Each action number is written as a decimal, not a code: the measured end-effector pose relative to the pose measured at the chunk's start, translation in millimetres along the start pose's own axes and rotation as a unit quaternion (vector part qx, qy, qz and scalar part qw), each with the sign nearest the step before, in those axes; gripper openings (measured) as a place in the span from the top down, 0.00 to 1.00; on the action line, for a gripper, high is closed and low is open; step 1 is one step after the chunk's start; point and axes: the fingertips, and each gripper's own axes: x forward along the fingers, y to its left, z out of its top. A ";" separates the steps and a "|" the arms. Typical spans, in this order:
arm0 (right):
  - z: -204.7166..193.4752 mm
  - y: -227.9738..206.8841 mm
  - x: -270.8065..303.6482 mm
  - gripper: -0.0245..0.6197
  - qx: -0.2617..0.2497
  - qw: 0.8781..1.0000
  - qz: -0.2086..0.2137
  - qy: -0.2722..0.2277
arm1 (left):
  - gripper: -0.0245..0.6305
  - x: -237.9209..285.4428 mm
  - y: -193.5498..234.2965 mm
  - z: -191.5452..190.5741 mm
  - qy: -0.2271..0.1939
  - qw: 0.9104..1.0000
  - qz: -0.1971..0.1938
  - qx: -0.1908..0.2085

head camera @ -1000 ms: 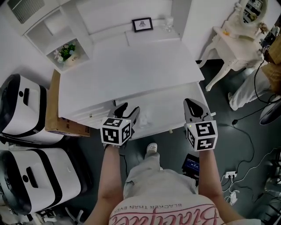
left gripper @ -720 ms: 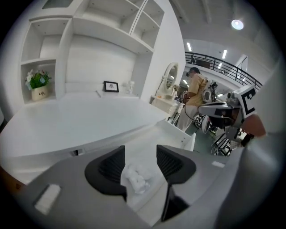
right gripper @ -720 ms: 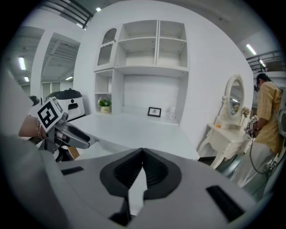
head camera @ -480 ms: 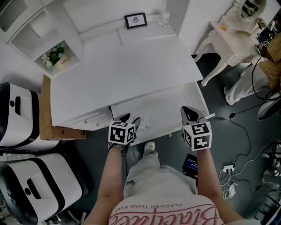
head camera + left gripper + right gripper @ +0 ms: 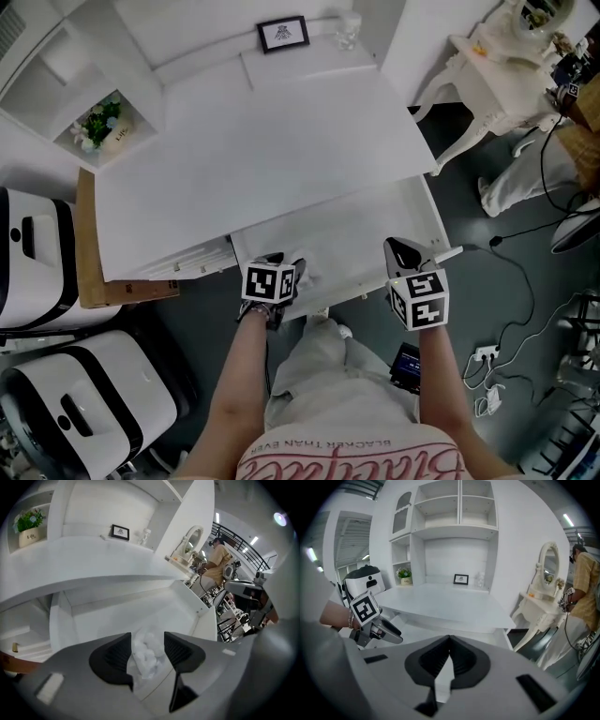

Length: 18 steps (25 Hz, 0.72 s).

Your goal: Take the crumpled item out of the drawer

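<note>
Left gripper view: left gripper [image 5: 146,645] spread astride the crumpled white wad [image 5: 148,656] at the front of the open drawer [image 5: 117,613], poised to pinch it, while right gripper [image 5: 449,649] hangs clenched and empty, clear of the way.

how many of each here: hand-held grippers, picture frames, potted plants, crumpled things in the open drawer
hand-held grippers: 2 (left hand-held gripper, right hand-held gripper)
picture frame: 1
potted plant: 1
crumpled item in the drawer: 1
total: 5
</note>
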 end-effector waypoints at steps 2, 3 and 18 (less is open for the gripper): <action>-4.2 -1.6 3.4 0.95 0.003 1.000 0.004 0.005 | 0.62 11.0 1.6 -5.7 0.019 1.000 0.000 -0.006; -5.9 -3.0 5.3 0.95 0.005 1.000 0.005 0.008 | 0.62 15.7 3.8 -9.1 0.029 1.000 0.004 -0.008; -33.2 -22.9 25.4 0.95 0.010 0.999 0.024 0.043 | 0.63 56.8 29.1 -32.4 0.079 0.992 0.063 -0.081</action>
